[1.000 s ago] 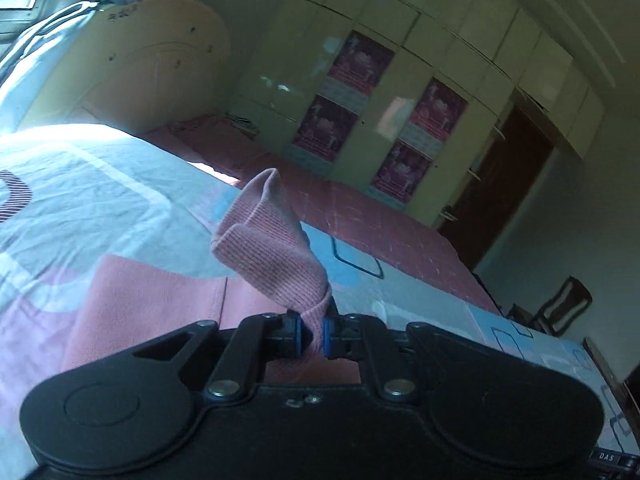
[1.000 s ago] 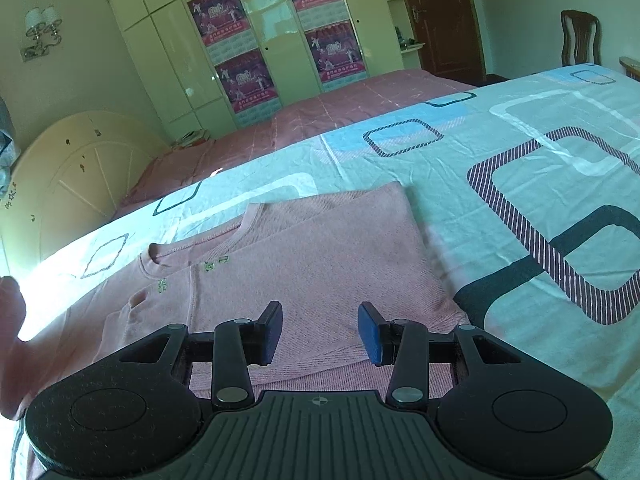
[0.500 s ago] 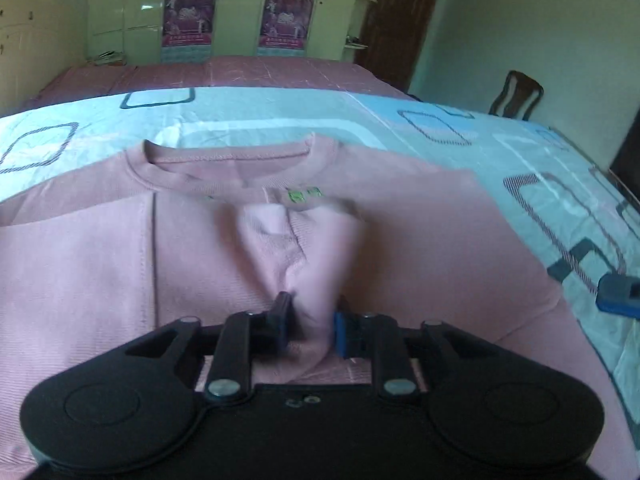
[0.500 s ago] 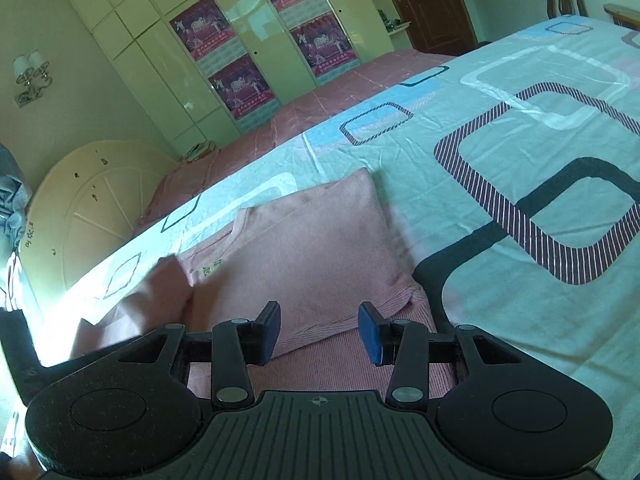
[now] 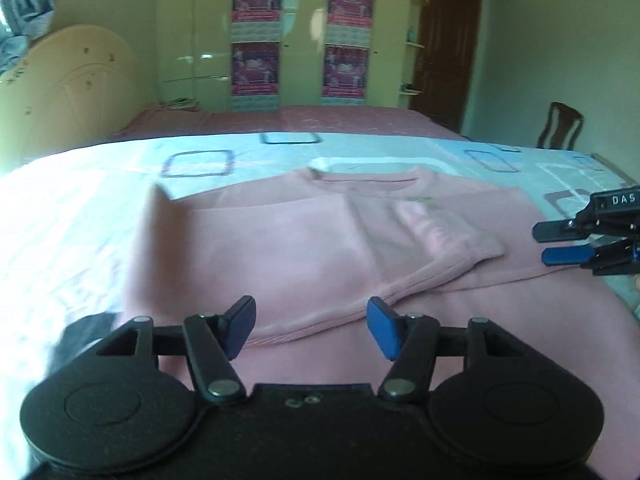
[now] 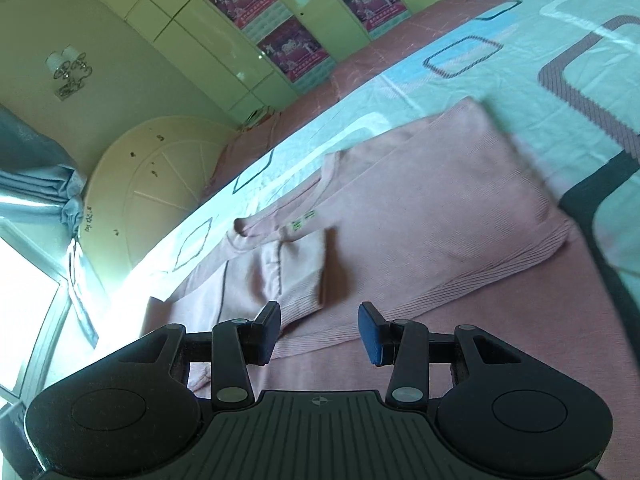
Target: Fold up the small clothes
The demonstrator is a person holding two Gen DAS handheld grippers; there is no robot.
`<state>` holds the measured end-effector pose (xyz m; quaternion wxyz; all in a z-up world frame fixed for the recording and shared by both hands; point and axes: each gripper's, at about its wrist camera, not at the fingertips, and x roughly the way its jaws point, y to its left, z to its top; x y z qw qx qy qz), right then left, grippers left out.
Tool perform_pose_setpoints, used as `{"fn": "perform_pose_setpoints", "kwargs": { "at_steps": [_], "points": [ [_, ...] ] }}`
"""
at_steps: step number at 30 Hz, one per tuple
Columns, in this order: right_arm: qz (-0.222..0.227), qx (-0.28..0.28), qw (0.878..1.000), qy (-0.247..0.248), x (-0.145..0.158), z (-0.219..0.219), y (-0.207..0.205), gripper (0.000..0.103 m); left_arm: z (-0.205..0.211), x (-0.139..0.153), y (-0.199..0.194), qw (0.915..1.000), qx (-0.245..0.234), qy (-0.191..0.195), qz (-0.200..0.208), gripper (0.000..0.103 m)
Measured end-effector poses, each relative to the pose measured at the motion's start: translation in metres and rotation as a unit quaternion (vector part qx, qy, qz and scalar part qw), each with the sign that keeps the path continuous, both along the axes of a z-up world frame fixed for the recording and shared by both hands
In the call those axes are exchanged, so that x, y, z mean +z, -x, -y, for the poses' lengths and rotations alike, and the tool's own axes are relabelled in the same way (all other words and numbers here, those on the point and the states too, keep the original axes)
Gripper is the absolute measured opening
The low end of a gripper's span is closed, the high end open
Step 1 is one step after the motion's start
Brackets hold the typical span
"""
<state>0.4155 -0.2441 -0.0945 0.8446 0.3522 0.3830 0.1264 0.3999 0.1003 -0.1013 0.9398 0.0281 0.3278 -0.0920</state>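
A pink knit sweater (image 5: 304, 248) lies flat on the bed, neckline away from me, both sleeves folded in across its front. The left sleeve's cuff (image 5: 476, 248) rests near the middle. My left gripper (image 5: 312, 330) is open and empty just above the sweater's lower part. My right gripper (image 6: 318, 334) is open and empty over the sweater (image 6: 432, 216) near its hem; it also shows at the right edge of the left wrist view (image 5: 560, 246), with its jaws apart.
The bed has a pale blue sheet with rectangle patterns (image 6: 560, 52) and a pink cover (image 5: 320, 120) beyond. A cream headboard (image 5: 68, 92) stands left, wardrobes with posters (image 5: 300, 36) behind, a wooden chair (image 5: 560, 126) and a door (image 5: 444, 52) at right.
My left gripper carried the sleeve over the sweater's front, opened and let it go, then drew back. My right gripper stayed open and tilted over the hem.
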Motion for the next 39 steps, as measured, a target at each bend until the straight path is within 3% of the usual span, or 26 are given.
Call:
{"fn": "perform_pose_setpoints", "kwargs": {
  "at_steps": [4, 9, 11, 13, 14, 15, 16, 18, 20, 22, 23, 24, 26, 28, 32, 39],
  "points": [
    [-0.02, 0.006, 1.0, -0.015, -0.012, -0.021, -0.022, 0.043, -0.058, -0.004, -0.003, 0.9968, 0.077, -0.011, -0.018, 0.049],
    [-0.038, -0.002, 0.999, -0.024, -0.02, -0.033, -0.04, 0.043, -0.078, -0.019, -0.032, 0.9969, 0.074, -0.003, -0.027, 0.041],
    [-0.04, -0.001, 0.999, -0.015, -0.021, -0.038, -0.047, 0.043, -0.078, -0.023, -0.042, 0.9975, 0.065, -0.002, -0.027, 0.035],
    [-0.036, 0.004, 0.999, 0.009, -0.018, -0.047, -0.054, 0.042, -0.078, -0.024, -0.048, 0.9978, 0.061, -0.001, -0.026, 0.022],
    [-0.031, 0.008, 0.999, 0.02, -0.016, -0.05, -0.057, 0.04, -0.078, -0.023, -0.049, 0.9979, 0.059, -0.002, -0.026, 0.017],
    [-0.022, 0.017, 0.999, 0.034, -0.012, -0.054, -0.06, 0.004, -0.077, -0.023, -0.05, 0.9981, 0.055, -0.005, -0.026, 0.013],
    [-0.013, 0.026, 0.998, 0.048, -0.005, -0.058, -0.063, 0.005, -0.075, -0.023, -0.051, 0.9983, 0.051, -0.011, -0.024, 0.012],
    [0.032, 0.04, 0.996, 0.078, 0.021, -0.065, -0.063, 0.005, -0.075, -0.023, -0.051, 0.9985, 0.046, -0.014, -0.024, 0.011],
    [0.114, 0.035, 0.987, 0.104, 0.06, -0.065, -0.05, 0.005, -0.075, -0.024, -0.052, 0.9986, 0.046, -0.01, -0.023, 0.011],
    [0.212, 0.02, 0.964, 0.16, 0.092, -0.066, -0.027, 0.005, -0.076, -0.025, -0.051, 0.9987, 0.046, -0.011, -0.021, 0.011],
    [0.232, 0.013, 0.954, 0.19, 0.094, -0.066, -0.02, 0.005, -0.074, -0.026, -0.051, 0.9987, 0.045, -0.014, -0.02, 0.011],
    [0.221, 0.012, 0.952, 0.213, 0.084, -0.063, -0.021, 0.005, -0.074, -0.026, -0.049, 0.9987, 0.044, -0.017, -0.019, 0.011],
    [0.129, 0.012, 0.963, 0.236, 0.045, -0.054, -0.034, 0.005, -0.074, -0.028, -0.044, 0.9988, 0.043, -0.017, -0.018, 0.011],
    [0.078, 0.003, 0.976, 0.202, 0.015, -0.042, -0.031, 0.005, -0.075, -0.028, -0.042, 0.9988, 0.043, -0.014, -0.02, 0.011],
    [0.044, -0.013, 0.985, 0.167, -0.013, -0.031, -0.015, 0.005, -0.076, -0.03, -0.04, 0.9988, 0.042, -0.017, -0.02, 0.011],
    [0.03, -0.025, 0.989, 0.141, -0.017, -0.025, -0.006, 0.005, -0.076, -0.028, -0.043, 0.9986, 0.044, -0.015, -0.024, 0.011]
  ]
}}
